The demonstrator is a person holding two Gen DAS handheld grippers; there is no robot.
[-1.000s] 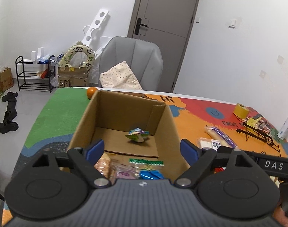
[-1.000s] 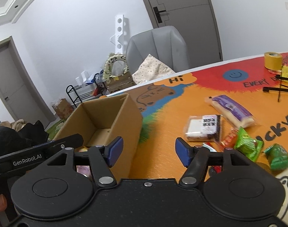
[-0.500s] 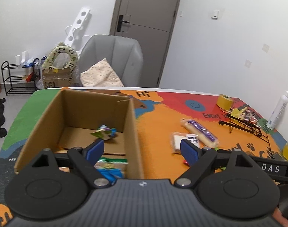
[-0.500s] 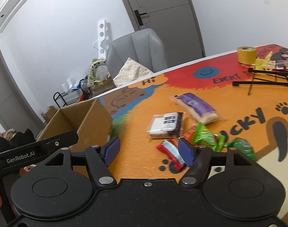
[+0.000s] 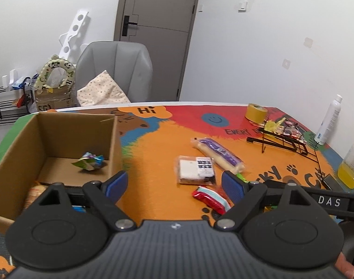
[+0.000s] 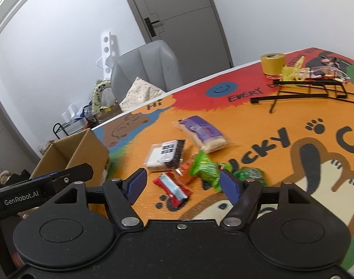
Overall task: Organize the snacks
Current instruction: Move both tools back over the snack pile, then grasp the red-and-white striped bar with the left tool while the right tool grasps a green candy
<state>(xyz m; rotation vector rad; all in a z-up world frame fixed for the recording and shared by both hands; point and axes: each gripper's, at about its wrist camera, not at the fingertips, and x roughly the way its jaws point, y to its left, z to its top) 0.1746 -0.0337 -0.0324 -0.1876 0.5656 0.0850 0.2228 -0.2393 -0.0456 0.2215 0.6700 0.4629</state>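
Both our grippers have swung away from the cardboard box (image 5: 67,144) toward the loose snacks. Our right gripper (image 6: 184,183) has just been opening, empty; our left gripper (image 5: 174,183) hangs spread, empty. We judge the red wrapped bar (image 6: 172,187) on the mat light and crinkly, best pinched across its middle.

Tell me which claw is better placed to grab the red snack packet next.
Right, probably: the right claw is open with the red packet framed between its fingers; the left claw sits nearer the box.

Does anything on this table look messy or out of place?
Yes. Several snack packets lie scattered at odd angles on the orange mat, outside the cardboard box, which already holds a few. A black wire rack seems to lie tipped over near the tape roll.
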